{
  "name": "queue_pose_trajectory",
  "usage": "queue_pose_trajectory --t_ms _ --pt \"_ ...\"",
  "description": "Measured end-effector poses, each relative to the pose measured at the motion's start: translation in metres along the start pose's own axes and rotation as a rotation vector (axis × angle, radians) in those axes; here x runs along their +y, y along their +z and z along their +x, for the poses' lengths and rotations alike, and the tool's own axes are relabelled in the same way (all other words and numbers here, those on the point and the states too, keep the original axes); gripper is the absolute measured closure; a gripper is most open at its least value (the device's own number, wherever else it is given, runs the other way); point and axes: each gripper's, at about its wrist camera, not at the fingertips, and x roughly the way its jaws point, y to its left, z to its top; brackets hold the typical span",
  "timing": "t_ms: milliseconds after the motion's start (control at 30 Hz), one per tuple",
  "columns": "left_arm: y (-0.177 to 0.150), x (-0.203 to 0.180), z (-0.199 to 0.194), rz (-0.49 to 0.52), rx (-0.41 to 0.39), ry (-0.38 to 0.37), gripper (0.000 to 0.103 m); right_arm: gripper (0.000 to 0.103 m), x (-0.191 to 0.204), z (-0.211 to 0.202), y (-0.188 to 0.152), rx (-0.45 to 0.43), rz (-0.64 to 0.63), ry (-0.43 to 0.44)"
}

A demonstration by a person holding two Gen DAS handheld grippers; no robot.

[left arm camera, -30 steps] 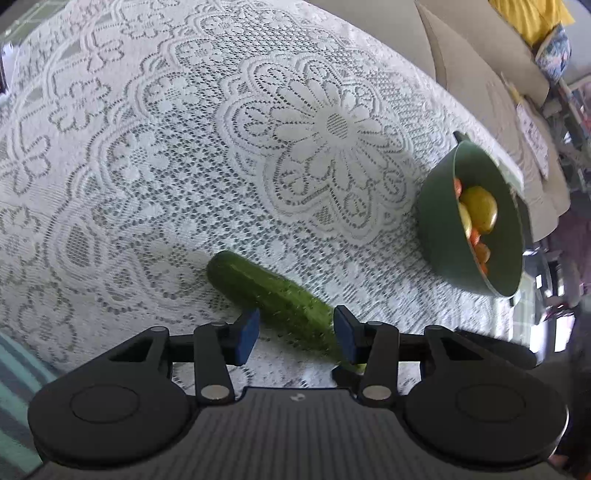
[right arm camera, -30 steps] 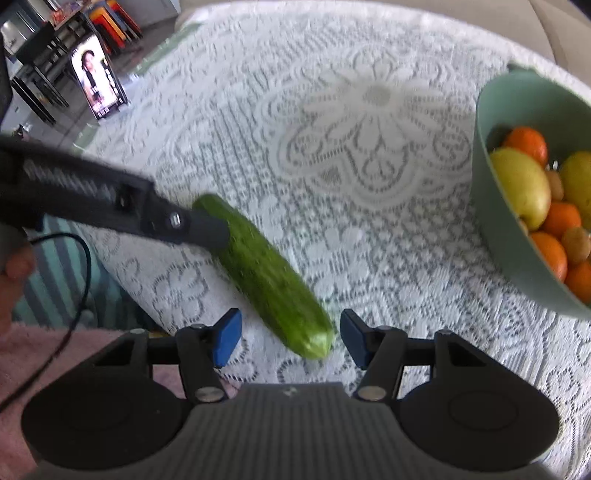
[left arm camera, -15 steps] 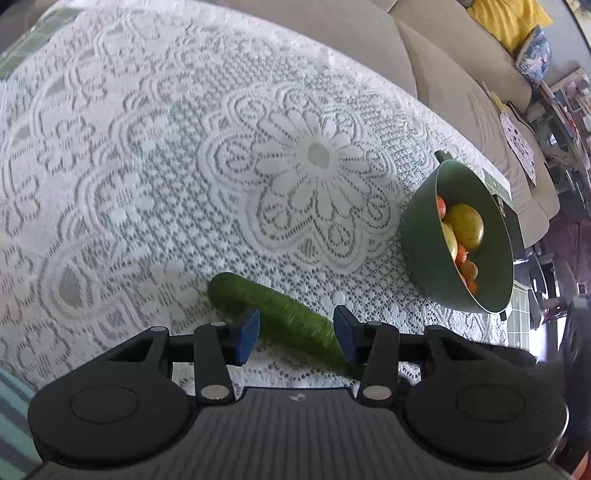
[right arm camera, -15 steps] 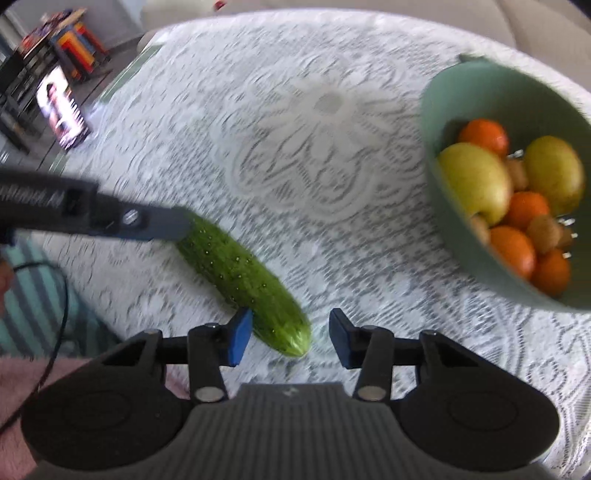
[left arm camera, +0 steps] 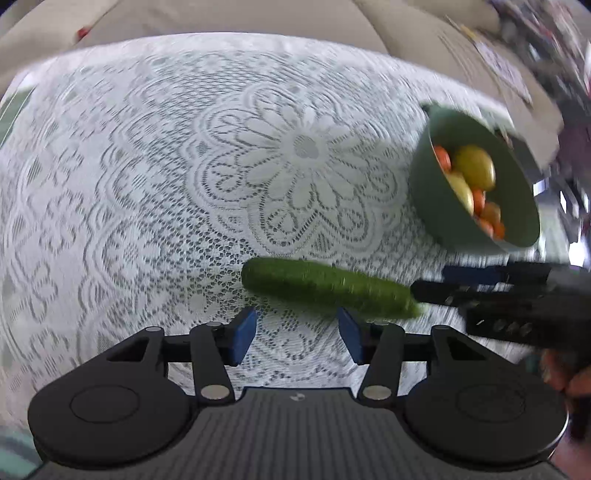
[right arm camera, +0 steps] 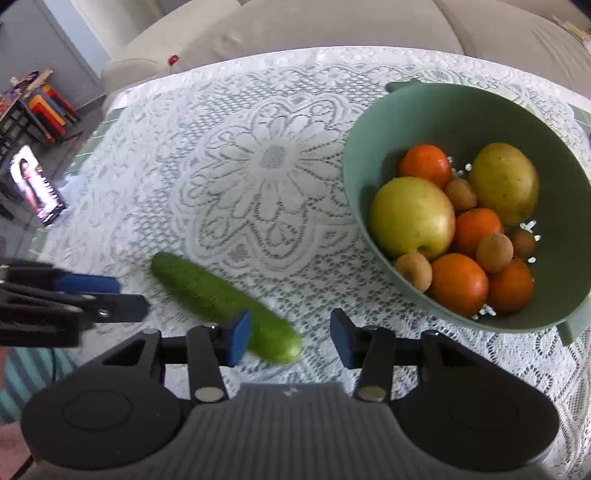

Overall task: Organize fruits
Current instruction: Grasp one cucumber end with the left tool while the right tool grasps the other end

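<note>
A green cucumber [left arm camera: 328, 288] lies on the white lace tablecloth [left arm camera: 184, 166]; it also shows in the right wrist view [right arm camera: 221, 302]. My left gripper [left arm camera: 297, 334] is open and empty, just short of the cucumber. My right gripper [right arm camera: 290, 339] is open, its jaws on either side of the cucumber's near end, not closed on it. A green colander bowl [right arm camera: 373, 140] at the right holds apples [right arm camera: 412, 216], oranges [right arm camera: 458, 284] and small brown fruits [right arm camera: 413, 271]. The bowl also shows in the left wrist view [left arm camera: 432, 199]. Each gripper shows in the other's view: the right one [left arm camera: 436, 284], the left one [right arm camera: 122, 297].
A beige sofa [right arm camera: 295, 26] runs behind the table. A phone on a stand [right arm camera: 35, 186] and colourful stacked stools [right arm camera: 48, 110] are off the table's left side. The table edge is close on the near side.
Both grippers have pulled back and up. The left one has drawn clear of the cucumber, which was between its jaws. The bowl now shows more fully in the right wrist view.
</note>
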Motion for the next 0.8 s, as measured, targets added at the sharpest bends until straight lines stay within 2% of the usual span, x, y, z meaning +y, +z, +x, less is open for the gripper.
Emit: queue_pose_trajectory --t_ms 100,200,333,600,800 --pt "0.001 -0.004 0.006 0.121 0.017 0.06 0.042 0.056 0.006 0.001 -0.006 0.024 -0.035 0.013" --pt "0.003 -0.008 0.011 0.228 0.018 0.098 0.04 0.05 0.009 0.009 -0.01 0.044 -0.043 -0.005" --pt "0.006 -0.013 0.017 0.338 0.006 0.092 0.034 0.045 0.003 0.015 -0.011 0.053 -0.021 -0.014" --pt "0.019 -0.014 0.034 0.48 0.022 0.101 0.03 0.045 -0.004 0.023 -0.011 0.045 -0.022 0.012" --pt "0.023 -0.016 0.046 0.584 0.075 0.061 0.028 0.045 0.001 0.031 -0.009 0.061 -0.052 0.023"
